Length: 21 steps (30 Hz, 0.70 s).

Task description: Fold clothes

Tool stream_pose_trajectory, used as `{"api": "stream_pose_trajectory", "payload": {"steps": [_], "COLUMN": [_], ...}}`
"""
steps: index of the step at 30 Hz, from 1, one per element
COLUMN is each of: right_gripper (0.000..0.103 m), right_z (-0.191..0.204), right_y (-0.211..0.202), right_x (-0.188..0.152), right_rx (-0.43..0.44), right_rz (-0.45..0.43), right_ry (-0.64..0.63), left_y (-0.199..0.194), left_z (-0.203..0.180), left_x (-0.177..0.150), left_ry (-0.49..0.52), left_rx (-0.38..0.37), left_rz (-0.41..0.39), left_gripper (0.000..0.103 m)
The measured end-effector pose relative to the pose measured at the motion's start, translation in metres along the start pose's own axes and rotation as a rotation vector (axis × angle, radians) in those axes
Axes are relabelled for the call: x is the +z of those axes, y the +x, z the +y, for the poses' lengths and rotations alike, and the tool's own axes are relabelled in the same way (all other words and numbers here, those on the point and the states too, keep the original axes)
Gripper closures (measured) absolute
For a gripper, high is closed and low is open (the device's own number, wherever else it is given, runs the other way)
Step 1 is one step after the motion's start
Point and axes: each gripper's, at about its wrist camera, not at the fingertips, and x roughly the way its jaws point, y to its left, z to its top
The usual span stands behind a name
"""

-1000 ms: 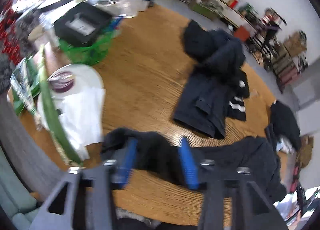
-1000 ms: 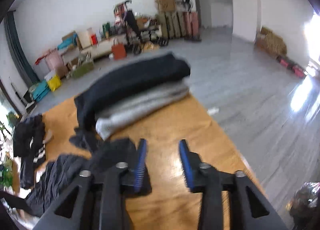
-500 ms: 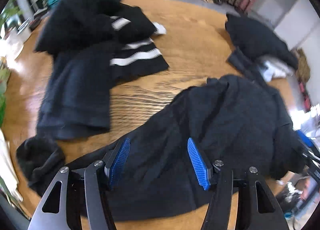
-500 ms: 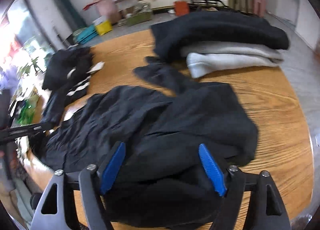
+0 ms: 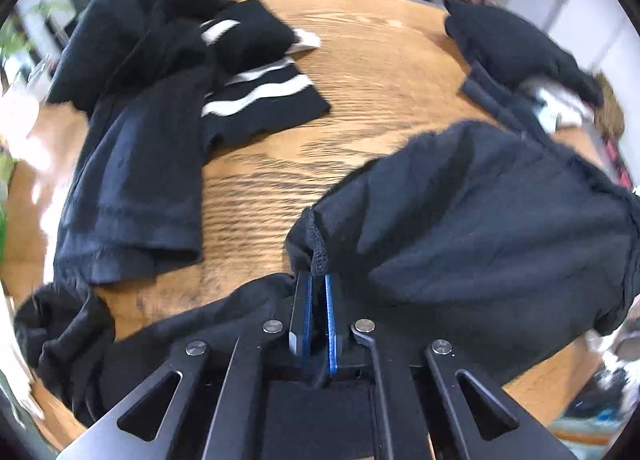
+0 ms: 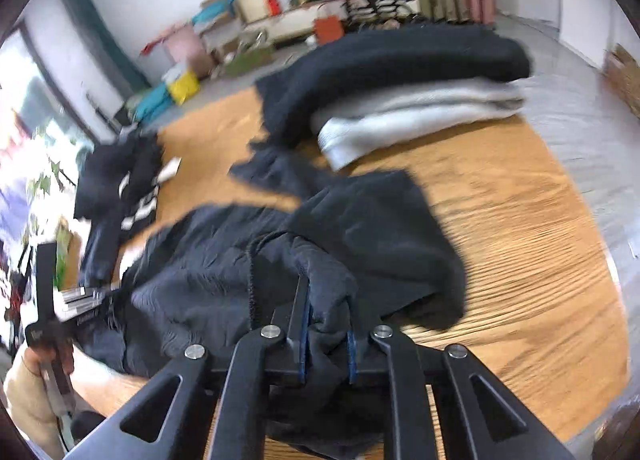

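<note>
A dark navy garment lies crumpled along the near edge of the round wooden table. My left gripper is shut on a raised fold of its edge. In the right wrist view the same garment spreads across the table, and my right gripper is shut on a bunch of its cloth with a drawstring hanging beside it. The left gripper also shows in the right wrist view at the far left, held by a hand.
A black garment with white stripes and more dark clothes lie at the left. A folded stack, black on grey, sits at the far side. Boxes and clutter line the far wall.
Both grippers were open above the dark garment half a second ago. Now both have dropped onto it and shut on its cloth, lifting folds.
</note>
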Motion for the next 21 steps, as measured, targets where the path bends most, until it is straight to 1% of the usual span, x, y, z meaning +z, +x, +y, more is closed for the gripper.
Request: {"api": "stream_pose_trajectory", "payload": {"steps": [2,3,4,5,8,9,10,11,12,13,15,17,18,19,21], "right_gripper": [0.093,0.093,0.099,0.099,0.099,0.096,0.094,0.092,0.08,0.06,0.052,0.039,0.03,0.027,0.027], "right_z": [-0.018,-0.027,-0.037,-0.047,-0.076,-0.085,-0.088,-0.089,-0.085,-0.076,-0.054,-0.023,-0.006,0.011,0.044], "right_y": [-0.028,-0.039,-0.049,-0.058,-0.066,-0.064,-0.062,-0.059,-0.057,-0.055,-0.05,-0.042,-0.034,-0.025,-0.004], "right_x": [0.007,0.009,0.01,0.01,0.002,-0.003,-0.007,-0.01,-0.012,-0.012,-0.005,0.008,0.014,0.02,0.033], "right_rx": [-0.053,-0.069,-0.1,-0.156,-0.324,-0.351,-0.356,-0.356,-0.336,-0.299,-0.208,-0.125,-0.104,-0.091,-0.075], "right_rz": [-0.085,-0.114,-0.137,-0.153,-0.119,-0.091,-0.069,-0.052,-0.041,-0.047,-0.07,-0.086,-0.084,-0.077,-0.053], "right_ry": [0.037,0.052,0.07,0.087,0.12,0.129,0.125,0.117,0.099,0.082,0.04,-0.019,-0.055,-0.094,-0.17], "left_y": [-0.012,-0.016,-0.02,-0.023,-0.029,-0.029,-0.031,-0.034,-0.036,-0.039,-0.041,-0.042,-0.042,-0.042,-0.044], "left_z": [0.011,0.018,0.024,0.031,0.046,0.05,0.05,0.05,0.049,0.049,0.049,0.052,0.053,0.054,0.056], "left_x": [-0.006,-0.01,-0.017,-0.025,-0.048,-0.054,-0.059,-0.065,-0.068,-0.07,-0.072,-0.072,-0.073,-0.074,-0.077], "left_ry": [-0.013,-0.018,-0.017,-0.016,-0.022,-0.023,-0.018,-0.01,-0.006,-0.003,-0.012,-0.027,-0.036,-0.044,-0.058], "left_rx": [-0.005,0.0,0.008,0.016,0.014,0.007,0.0,-0.008,-0.011,-0.011,-0.011,-0.012,-0.013,-0.015,-0.022], "left_rz": [-0.006,-0.003,0.003,0.01,0.05,0.068,0.079,0.087,0.089,0.087,0.08,0.079,0.079,0.077,0.073], "left_gripper": [0.097,0.097,0.097,0.097,0.097,0.097,0.097,0.097,0.097,0.097,0.097,0.097,0.097,0.097,0.097]}}
